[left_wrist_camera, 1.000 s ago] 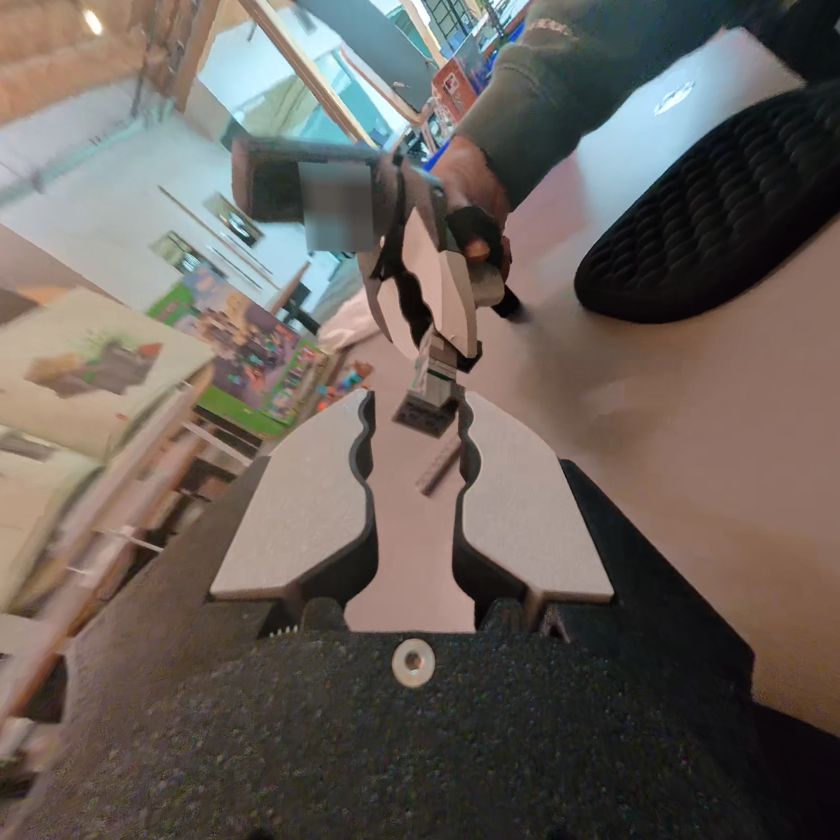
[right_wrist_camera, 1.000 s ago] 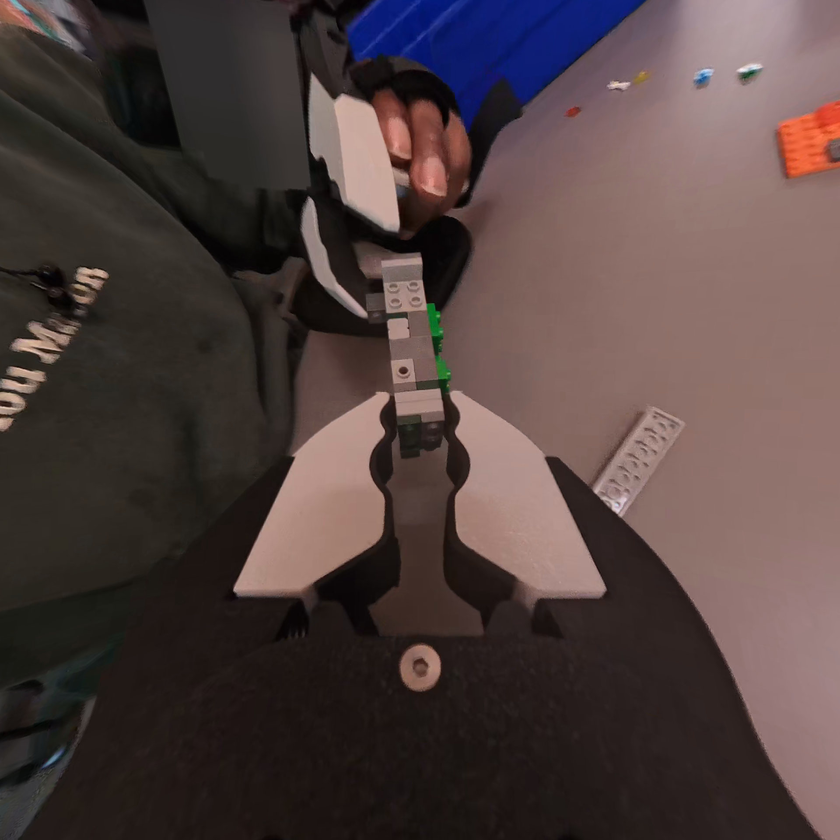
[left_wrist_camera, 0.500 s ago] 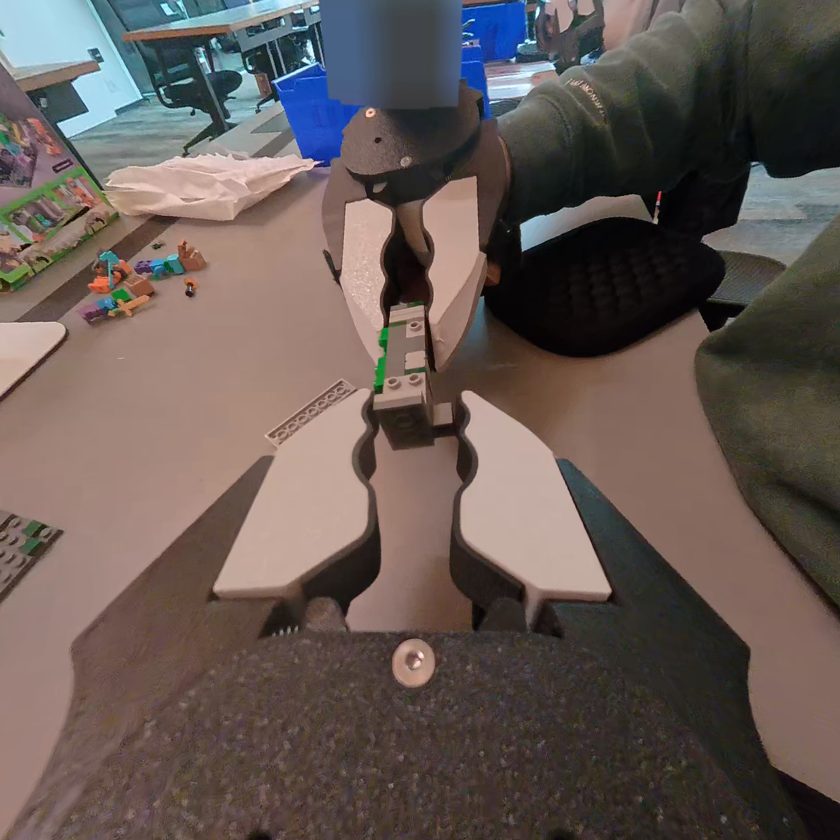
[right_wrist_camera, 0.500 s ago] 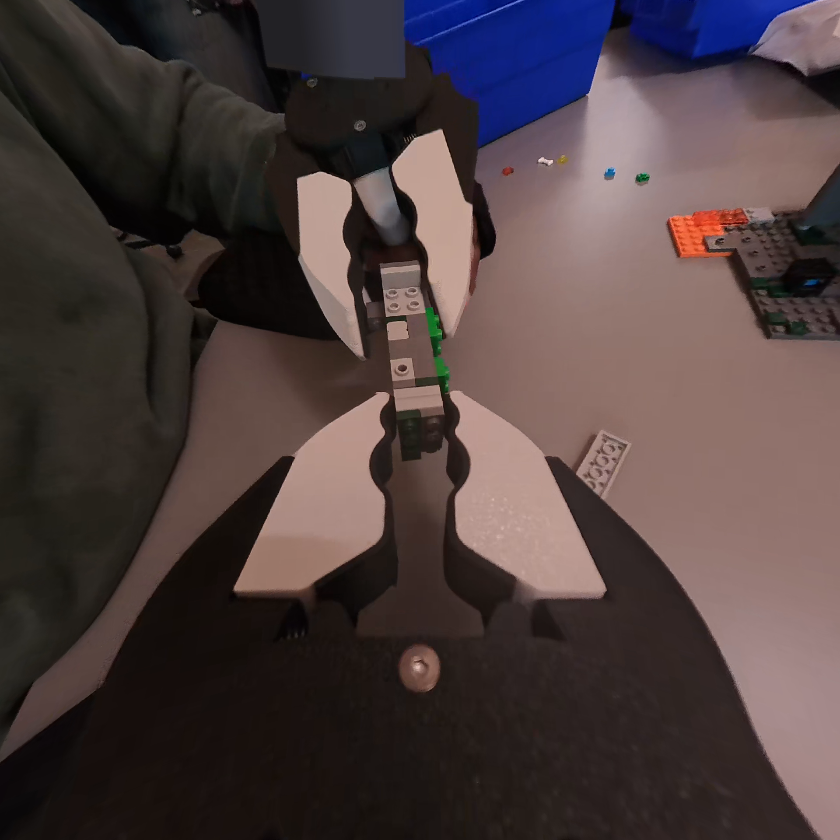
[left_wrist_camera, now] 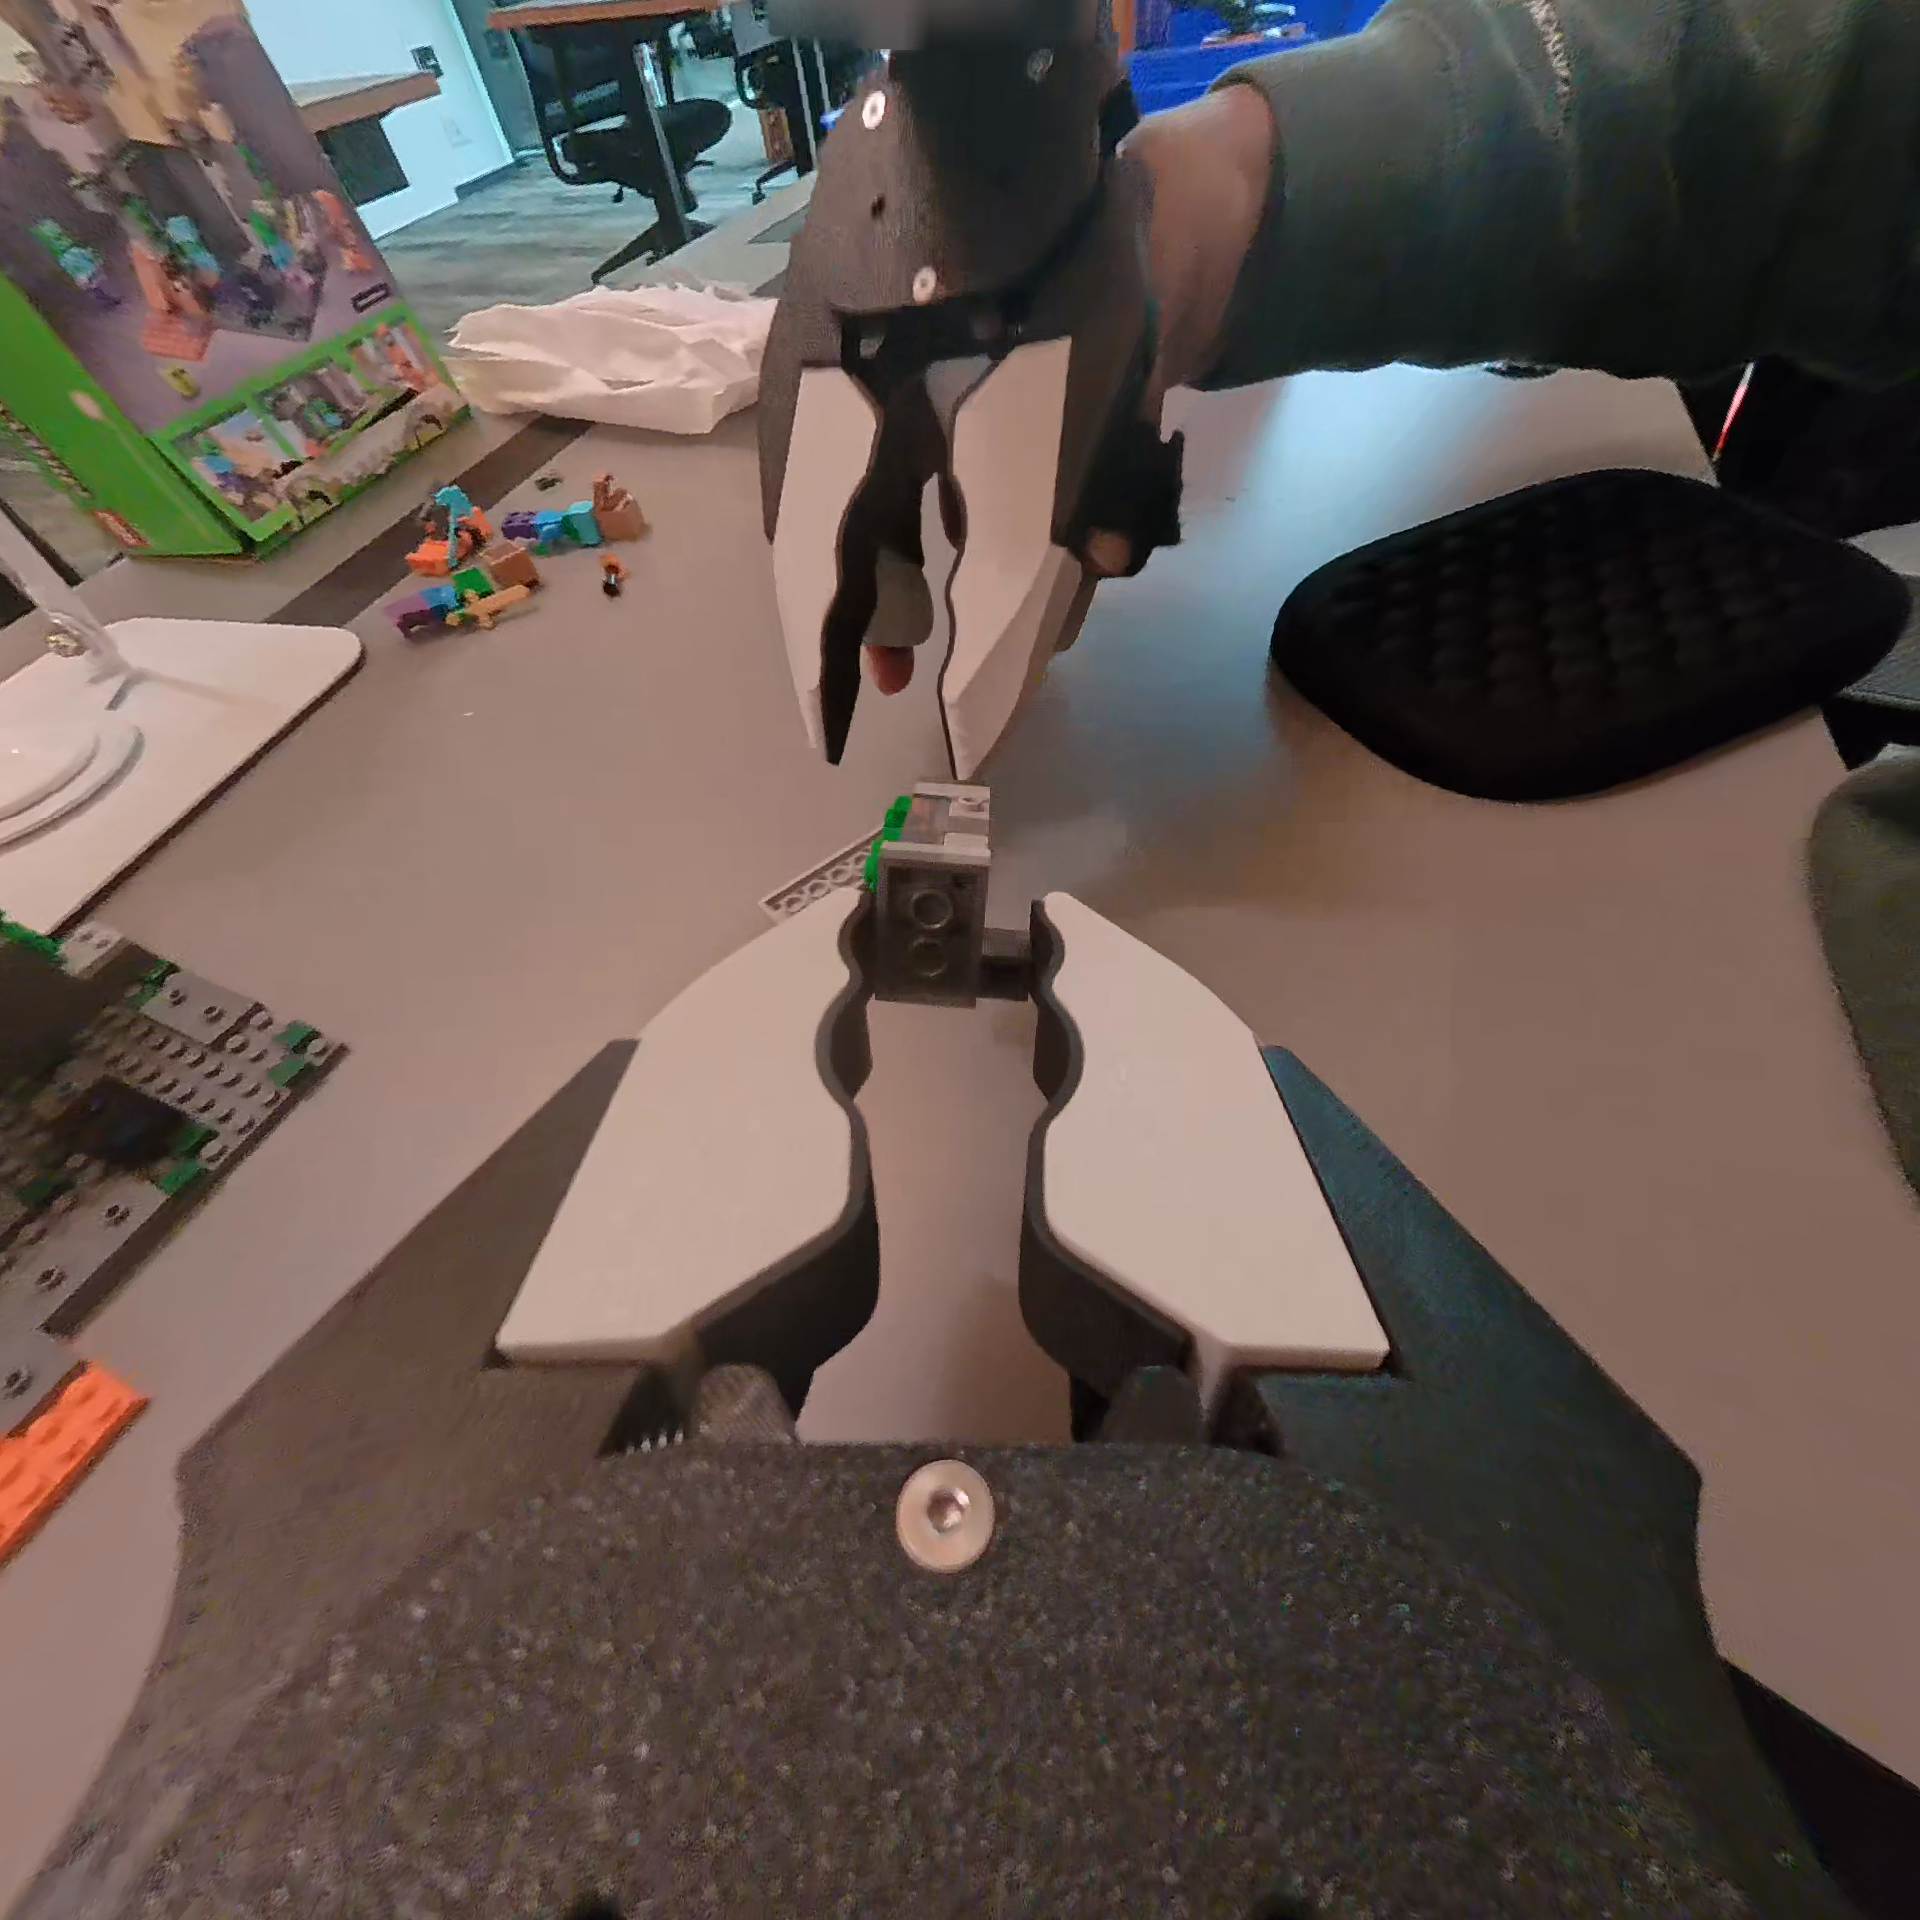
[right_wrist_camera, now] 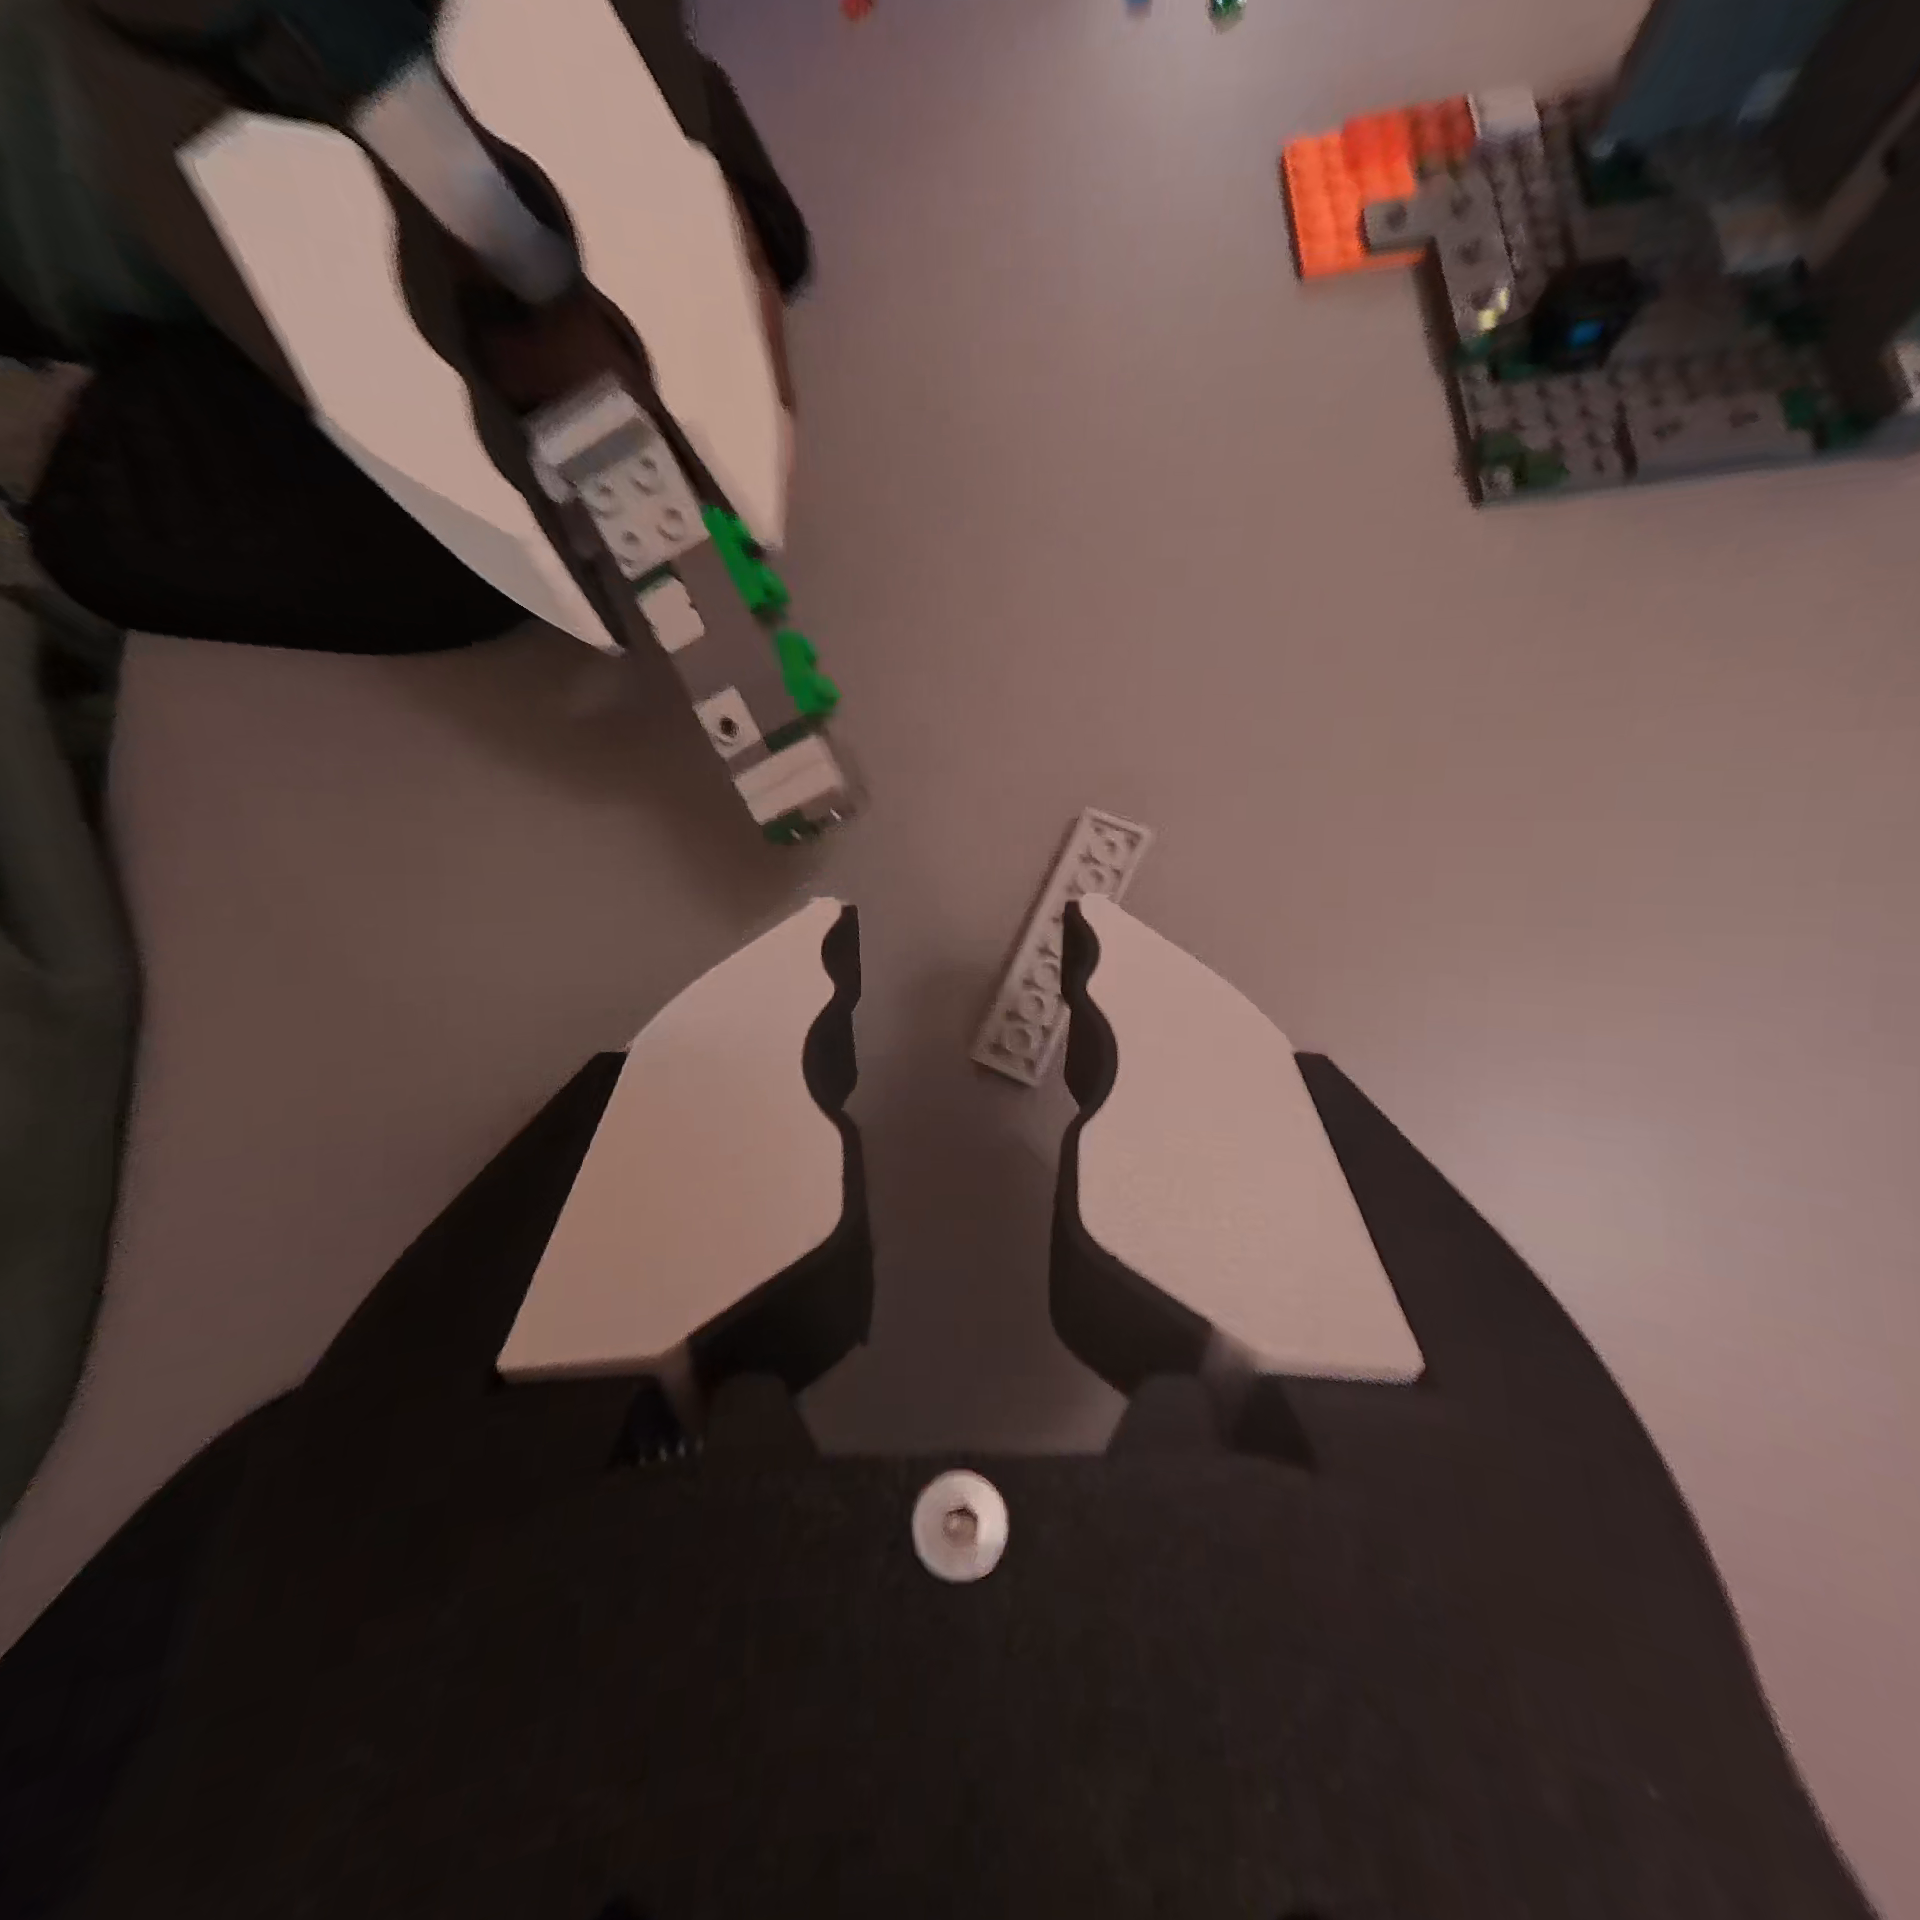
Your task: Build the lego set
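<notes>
Grey-green lego column [left_wrist_camera: 932, 902] now held only by left gripper [left_wrist_camera: 945, 940], right gripper [right_wrist_camera: 961, 914] released, parted, backed off.

White fingers [left_wrist_camera: 727, 1132], black bodies (speckled), green sleeve [left_wrist_camera: 1558, 187]

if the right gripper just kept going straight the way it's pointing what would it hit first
Most likely the grey table. The right gripper is open and aims down at bare tabletop between the grey-and-green lego piece held by the left gripper and the flat grey plate. Depth is unclear.
</notes>
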`<state>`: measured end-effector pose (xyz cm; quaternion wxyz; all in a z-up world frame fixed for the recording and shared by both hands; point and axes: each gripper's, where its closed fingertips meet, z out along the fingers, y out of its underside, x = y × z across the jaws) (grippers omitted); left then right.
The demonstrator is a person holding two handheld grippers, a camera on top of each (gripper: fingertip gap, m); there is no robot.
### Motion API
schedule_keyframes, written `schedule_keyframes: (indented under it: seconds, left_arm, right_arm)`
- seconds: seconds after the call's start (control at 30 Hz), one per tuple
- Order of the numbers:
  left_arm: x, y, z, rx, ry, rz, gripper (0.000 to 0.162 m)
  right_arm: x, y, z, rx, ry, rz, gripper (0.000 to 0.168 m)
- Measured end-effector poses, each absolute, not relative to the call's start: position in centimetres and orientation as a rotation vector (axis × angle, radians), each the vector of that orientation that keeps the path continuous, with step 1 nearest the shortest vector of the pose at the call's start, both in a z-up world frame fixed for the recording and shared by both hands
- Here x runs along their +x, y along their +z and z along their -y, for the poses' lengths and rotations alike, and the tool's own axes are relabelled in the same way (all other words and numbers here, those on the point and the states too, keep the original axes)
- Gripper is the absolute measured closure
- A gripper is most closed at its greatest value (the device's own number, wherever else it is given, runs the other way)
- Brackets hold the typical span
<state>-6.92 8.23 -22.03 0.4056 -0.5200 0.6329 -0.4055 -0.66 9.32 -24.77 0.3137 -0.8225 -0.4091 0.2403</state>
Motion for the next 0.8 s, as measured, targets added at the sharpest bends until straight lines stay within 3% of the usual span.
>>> schedule_keyframes:
  seconds: [0.17,0.3,0.63,0.8]
  left_arm:
    - [-7.5,-21.7,-9.0,-1.332,-1.045,-1.555,0.135]
    - [-7.6,-21.8,-9.5,-1.353,-1.047,-1.539,0.135]
    - [-7.7,-22.4,-10.2,-1.407,-1.017,-1.518,0.135]
    - [-7.7,-22.4,-10.3,-1.405,-1.008,-1.517,0.135]
  right_arm:
    - [0.8,-28.5,-10.1,-2.346,0.372,1.161,0.134]
    - [0.6,-28.8,-10.2,-2.35,0.279,1.201,0.15]
    - [1.2,-27.7,-9.0,-2.046,-0.216,1.549,0.151]
    - [-0.6,-28.3,-5.4,-2.054,-0.077,1.608,0.15]
